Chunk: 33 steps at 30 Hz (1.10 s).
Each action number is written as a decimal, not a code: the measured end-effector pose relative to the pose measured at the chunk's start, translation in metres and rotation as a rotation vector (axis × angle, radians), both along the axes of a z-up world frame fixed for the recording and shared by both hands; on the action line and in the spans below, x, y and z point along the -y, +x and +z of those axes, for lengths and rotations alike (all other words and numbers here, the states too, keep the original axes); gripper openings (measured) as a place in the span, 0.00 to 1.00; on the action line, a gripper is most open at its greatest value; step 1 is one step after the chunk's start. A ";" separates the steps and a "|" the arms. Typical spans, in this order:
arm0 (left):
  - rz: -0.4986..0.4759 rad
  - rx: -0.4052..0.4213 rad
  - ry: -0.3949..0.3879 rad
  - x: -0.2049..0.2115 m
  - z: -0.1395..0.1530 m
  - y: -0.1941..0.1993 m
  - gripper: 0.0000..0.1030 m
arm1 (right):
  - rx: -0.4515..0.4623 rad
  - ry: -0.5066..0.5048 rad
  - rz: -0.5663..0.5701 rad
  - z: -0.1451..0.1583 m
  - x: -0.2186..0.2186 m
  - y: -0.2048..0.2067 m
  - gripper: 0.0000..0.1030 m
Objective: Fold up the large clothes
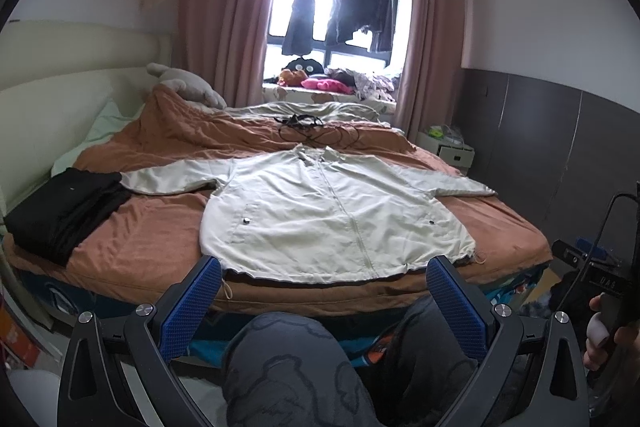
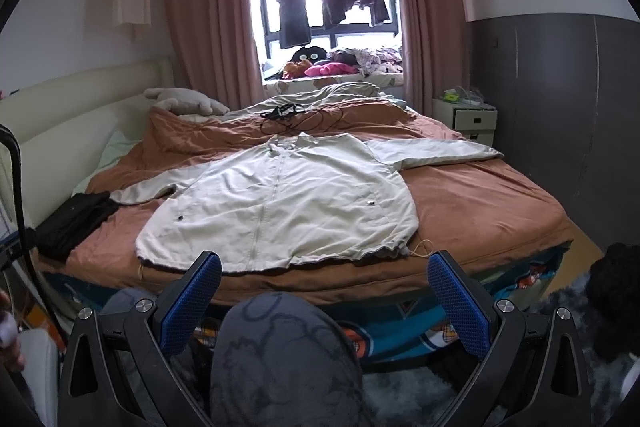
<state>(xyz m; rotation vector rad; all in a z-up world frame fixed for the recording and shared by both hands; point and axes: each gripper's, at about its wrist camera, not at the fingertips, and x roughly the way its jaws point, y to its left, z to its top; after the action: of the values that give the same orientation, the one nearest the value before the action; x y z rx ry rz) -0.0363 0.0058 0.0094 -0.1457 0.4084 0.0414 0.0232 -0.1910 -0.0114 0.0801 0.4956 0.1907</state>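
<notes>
A large cream zip jacket [image 1: 320, 211] lies flat, front up, on the orange bed cover [image 1: 140, 239], sleeves spread to both sides and hem toward me. It also shows in the right wrist view [image 2: 280, 203]. My left gripper [image 1: 324, 267] is open and empty, held short of the bed's near edge, its blue pads level with the hem. My right gripper [image 2: 324, 265] is open and empty too, also short of the bed, below the hem. The person's grey-trousered knee [image 1: 288, 367] sits between the fingers in both views.
A folded black garment pile [image 1: 64, 207] lies on the bed's left side. Black cables [image 1: 308, 131] lie beyond the collar, a plush toy [image 1: 188, 83] by the headboard. A white nightstand [image 2: 464, 117] stands at the right. The right gripper's handle [image 1: 600, 279] shows at the right edge.
</notes>
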 end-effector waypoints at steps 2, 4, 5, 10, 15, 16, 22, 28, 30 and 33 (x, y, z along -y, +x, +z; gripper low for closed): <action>0.003 0.012 -0.005 0.000 0.002 -0.004 1.00 | 0.004 -0.015 0.010 0.000 -0.001 -0.001 1.00; 0.007 0.011 -0.006 -0.001 0.002 -0.005 1.00 | 0.003 -0.014 0.012 0.000 0.001 0.000 1.00; 0.009 0.010 -0.006 -0.002 0.002 -0.006 1.00 | 0.002 -0.008 0.011 0.000 0.001 0.001 1.00; 0.009 0.008 -0.003 -0.002 0.002 -0.007 1.00 | -0.001 0.011 0.004 -0.004 0.004 -0.001 1.00; 0.006 0.010 -0.008 -0.004 0.001 -0.008 1.00 | -0.014 0.012 -0.002 -0.009 0.007 -0.004 1.00; 0.005 0.010 -0.006 -0.004 0.000 -0.009 1.00 | -0.015 0.013 -0.003 -0.010 0.007 -0.003 1.00; 0.006 0.007 -0.008 -0.002 -0.001 -0.008 1.00 | -0.014 0.011 -0.010 -0.007 0.009 0.000 1.00; 0.010 -0.013 -0.009 -0.008 -0.002 0.008 1.00 | -0.020 0.015 -0.014 -0.009 0.006 0.010 1.00; 0.010 -0.022 -0.012 -0.012 -0.002 0.015 1.00 | -0.032 0.019 -0.011 -0.010 0.003 0.020 1.00; 0.011 -0.031 -0.016 -0.020 -0.003 0.028 1.00 | -0.047 0.020 -0.005 -0.011 -0.003 0.033 1.00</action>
<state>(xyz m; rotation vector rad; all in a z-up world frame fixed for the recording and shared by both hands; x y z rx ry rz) -0.0081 0.0255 0.0062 -0.1632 0.4388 0.0515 0.0560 -0.1884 -0.0226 0.1054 0.5401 0.1897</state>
